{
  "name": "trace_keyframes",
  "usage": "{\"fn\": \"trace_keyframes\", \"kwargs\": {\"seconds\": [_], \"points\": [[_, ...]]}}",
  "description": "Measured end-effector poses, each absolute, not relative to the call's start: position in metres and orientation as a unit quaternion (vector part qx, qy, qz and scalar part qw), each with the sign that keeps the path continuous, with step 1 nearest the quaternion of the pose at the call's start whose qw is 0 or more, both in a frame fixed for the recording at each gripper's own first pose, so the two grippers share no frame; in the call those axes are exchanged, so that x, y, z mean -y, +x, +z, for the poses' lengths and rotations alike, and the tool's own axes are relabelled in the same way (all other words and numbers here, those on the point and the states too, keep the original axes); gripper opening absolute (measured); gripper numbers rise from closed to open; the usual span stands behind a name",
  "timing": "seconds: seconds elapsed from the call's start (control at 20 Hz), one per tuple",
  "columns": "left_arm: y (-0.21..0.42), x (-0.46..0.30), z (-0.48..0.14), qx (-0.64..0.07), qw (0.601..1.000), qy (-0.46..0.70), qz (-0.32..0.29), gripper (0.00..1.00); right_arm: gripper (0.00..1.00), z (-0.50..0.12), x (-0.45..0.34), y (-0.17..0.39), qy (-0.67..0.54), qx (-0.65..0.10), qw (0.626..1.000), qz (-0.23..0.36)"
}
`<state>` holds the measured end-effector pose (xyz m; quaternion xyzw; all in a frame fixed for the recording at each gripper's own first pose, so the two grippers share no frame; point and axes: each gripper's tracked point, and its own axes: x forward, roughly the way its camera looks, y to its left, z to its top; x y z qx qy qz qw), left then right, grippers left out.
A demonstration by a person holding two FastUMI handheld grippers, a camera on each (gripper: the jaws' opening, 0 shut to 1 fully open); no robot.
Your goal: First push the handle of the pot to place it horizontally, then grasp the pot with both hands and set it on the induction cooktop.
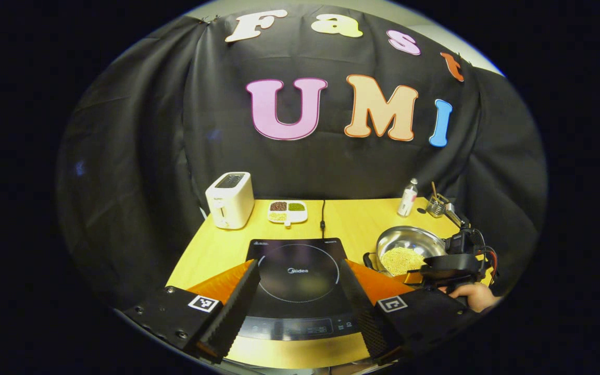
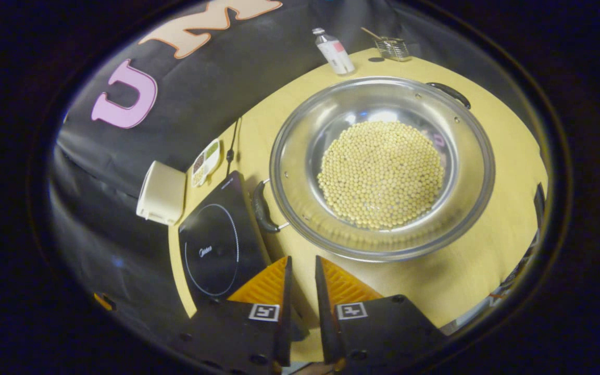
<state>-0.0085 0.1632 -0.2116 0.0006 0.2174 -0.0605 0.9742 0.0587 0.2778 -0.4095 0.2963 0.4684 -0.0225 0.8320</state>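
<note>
the pot [image 2: 382, 166] stands on a yellow wooden table [image 2: 466, 281], to the right of the induction cooktop [image 2: 216, 245] and just beside it. it is a wide steel pot with pale yellow beans [image 2: 382, 174] lying in its bottom. one dark handle [image 2: 261, 207] is on the side near the cooktop edge, the other handle [image 2: 450, 91] is on the far rim, so the two handles lie on a slanted line in the right gripper view.

behind the table hangs a black cloth as the wall of the booth. at the back of the table there is a white toaster [image 1: 229, 199], a small divided dish [image 1: 287, 211] with grains of different colours, a small bottle [image 1: 408, 198] and a little wire holder [image 1: 437, 205] with sticks. a black cable [image 1: 323, 214] runs from the back edge to the cooktop.

the left gripper [image 1: 300, 299] is over the near edge of the cooktop, with its fingers wide apart and nothing between them; the pot is off to its right, well apart. the right gripper [image 2: 300, 291] is above the table, close to the near rim of the pot, and its fingers are narrow, with only a thin gap, holding nothing. the nearer handle is a little ahead and to the left of its fingertips, not touching. in the left gripper view the right gripper is seen beside the pot, with a hand [image 1: 474, 296] holding it.
</note>
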Motion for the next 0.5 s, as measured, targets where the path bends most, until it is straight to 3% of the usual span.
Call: {"fn": "trace_keyframes", "kwargs": {"seconds": [0.05,0.15,0.25,0.5], "points": [[-0.006,-0.157,-0.216,-0.226,0.972,-0.005,-0.065,0.95,0.33,-0.407,-0.269,0.055,0.292,-0.472,0.832,-0.017],[-0.001,-0.142,-0.223,-0.243,0.967,-0.017,-0.073,0.95,0.36,-0.398,-0.257,0.049,0.304,-0.472,0.827,0.009],[0.005,-0.123,-0.235,-0.269,0.959,-0.032,-0.079,0.95,0.62,-0.386,-0.240,0.045,0.313,-0.471,0.825,0.027],[0.032,-0.082,-0.263,-0.329,0.941,-0.059,-0.057,0.96,1.00,-0.379,-0.173,0.053,0.295,-0.489,0.820,0.032]]}}
